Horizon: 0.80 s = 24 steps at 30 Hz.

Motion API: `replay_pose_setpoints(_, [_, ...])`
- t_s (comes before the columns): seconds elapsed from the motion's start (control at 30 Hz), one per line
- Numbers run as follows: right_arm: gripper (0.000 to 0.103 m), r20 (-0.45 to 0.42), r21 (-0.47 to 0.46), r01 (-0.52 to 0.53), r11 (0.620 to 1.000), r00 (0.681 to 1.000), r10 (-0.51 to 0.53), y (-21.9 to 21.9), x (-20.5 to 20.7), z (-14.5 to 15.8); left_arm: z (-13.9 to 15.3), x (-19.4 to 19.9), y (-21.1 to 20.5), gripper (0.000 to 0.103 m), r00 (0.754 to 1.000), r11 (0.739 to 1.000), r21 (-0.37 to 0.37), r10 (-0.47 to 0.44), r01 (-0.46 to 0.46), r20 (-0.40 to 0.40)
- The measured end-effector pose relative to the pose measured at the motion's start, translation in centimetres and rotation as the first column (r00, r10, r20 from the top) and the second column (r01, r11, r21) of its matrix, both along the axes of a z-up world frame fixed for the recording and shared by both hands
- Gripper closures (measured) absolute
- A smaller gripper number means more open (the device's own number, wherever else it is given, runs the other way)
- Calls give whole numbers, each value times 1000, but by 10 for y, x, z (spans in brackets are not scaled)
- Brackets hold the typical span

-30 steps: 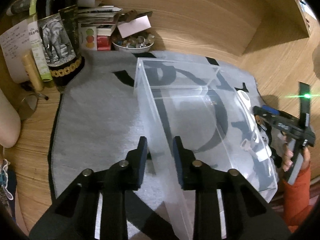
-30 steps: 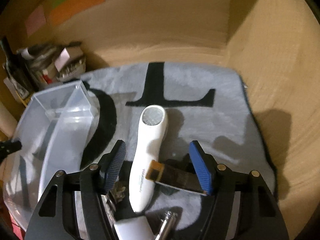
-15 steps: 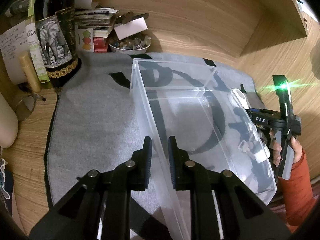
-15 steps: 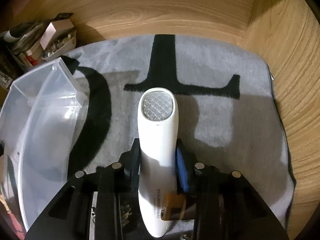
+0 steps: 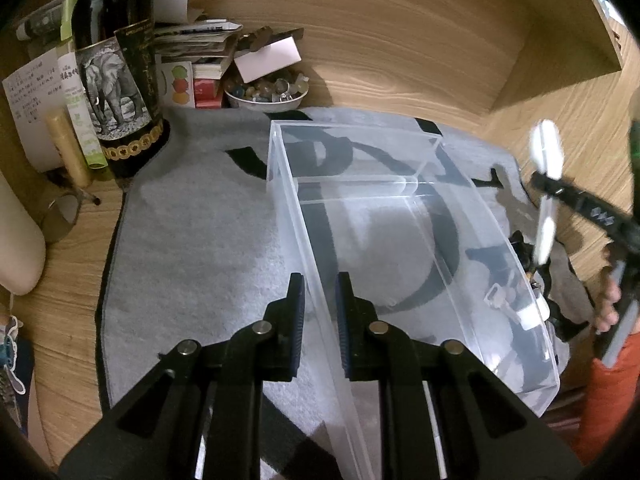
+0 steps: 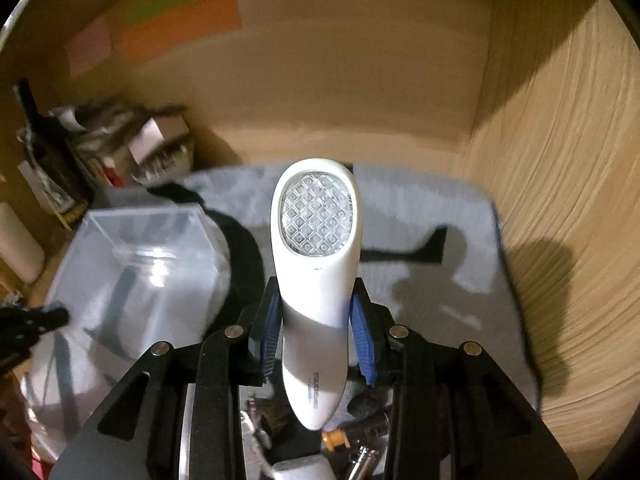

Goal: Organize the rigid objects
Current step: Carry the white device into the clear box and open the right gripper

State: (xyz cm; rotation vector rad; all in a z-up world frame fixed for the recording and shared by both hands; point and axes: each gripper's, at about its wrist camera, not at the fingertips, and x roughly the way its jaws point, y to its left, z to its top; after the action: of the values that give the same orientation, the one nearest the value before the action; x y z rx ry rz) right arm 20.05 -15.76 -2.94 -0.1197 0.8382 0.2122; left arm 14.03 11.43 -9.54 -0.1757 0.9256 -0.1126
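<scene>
Left claw (image 5: 320, 316) straddles the near wall of the clear bin (image 5: 400, 240), one finger outside, one inside, pads close on the thin plastic. It looks pinched, and that makes sense: a light, empty bin on a soft grey mat (image 5: 192, 248) would skate away the moment anything drops in, so this hand is the anchor.

Over on the right, the right claw (image 6: 316, 332) is clamped on the waist of the white lamp (image 6: 316, 280), blue pads either side of the narrow neck, lens end pointing away and up. Gripping at the waist keeps the wide head clear of the fingers and the weight fairly balanced. From the left camera the lamp (image 5: 546, 192) hangs in the air just right of the bin, off the mat, blurred.

Below the right claw a small heap of odds and ends (image 6: 352, 436) waits on the mat, near edge. The bin holds nothing yet as far as I can tell. Far left on the desk (image 5: 400, 40), a bottle (image 5: 116, 72) and a bowl (image 5: 266, 94) stand out of the way.

I'd judge the lamp goes into the bin next.
</scene>
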Motion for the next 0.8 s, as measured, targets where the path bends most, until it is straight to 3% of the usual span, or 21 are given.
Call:
replay_pose_setpoints(0.2, [73,105,29,-45,999,994,42,12,-20,38,-1,0,-1,88,1000,1000,14,1,-1,7])
replay_pose_setpoints(0.4, [73,157,44,-137,990,979,129,45,-31,59,-2,-2,-1,88,1000,1000,9,1,-1,14])
replay_pose_setpoints(0.8, [73,87,18,-319,948,945,316,124,-38,29,1,-7,-1,88,1000,1000,2,-5,5,27])
